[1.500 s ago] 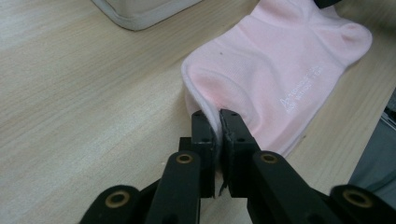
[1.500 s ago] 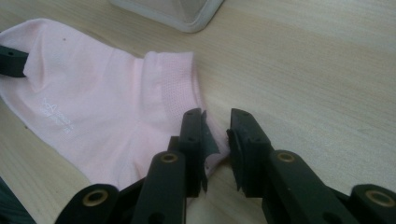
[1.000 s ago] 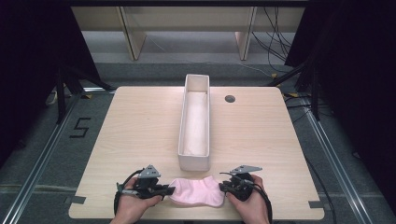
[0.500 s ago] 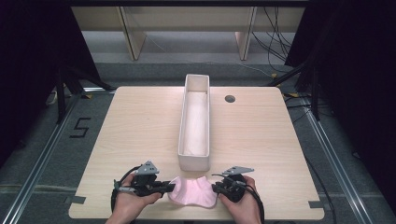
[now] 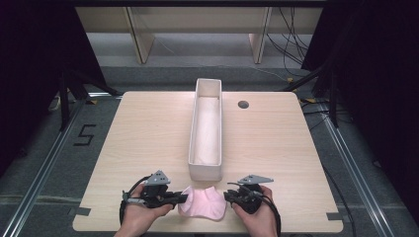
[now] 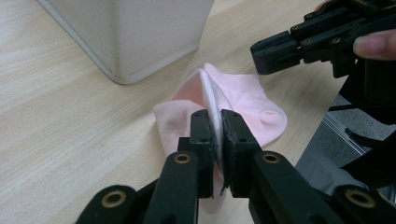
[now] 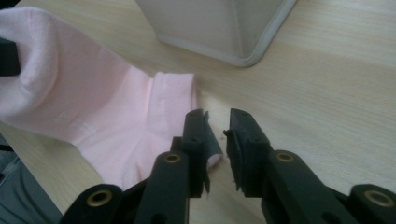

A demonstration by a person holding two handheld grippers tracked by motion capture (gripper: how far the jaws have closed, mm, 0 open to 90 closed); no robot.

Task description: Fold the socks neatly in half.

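Pink sock (image 5: 202,202) at the near edge of a light wooden desk (image 5: 148,128), between two hand-held tools.

Left tool (image 5: 182,198) clamped on the sock's edge, fabric pinched tight between both pads as seen in the left gripper view (image 6: 215,140). Right tool (image 5: 228,196) just beside the sock's other end, a narrow gap between its pads, nothing pressed there; sock edge lying against one pad in the right gripper view (image 7: 217,140); jaws just been closing. Compared with a second ago: sock now bunched shorter, right tool closer in toward the left. Long white bin (image 5: 206,129) unmoved, just beyond the sock, near end almost touching it.
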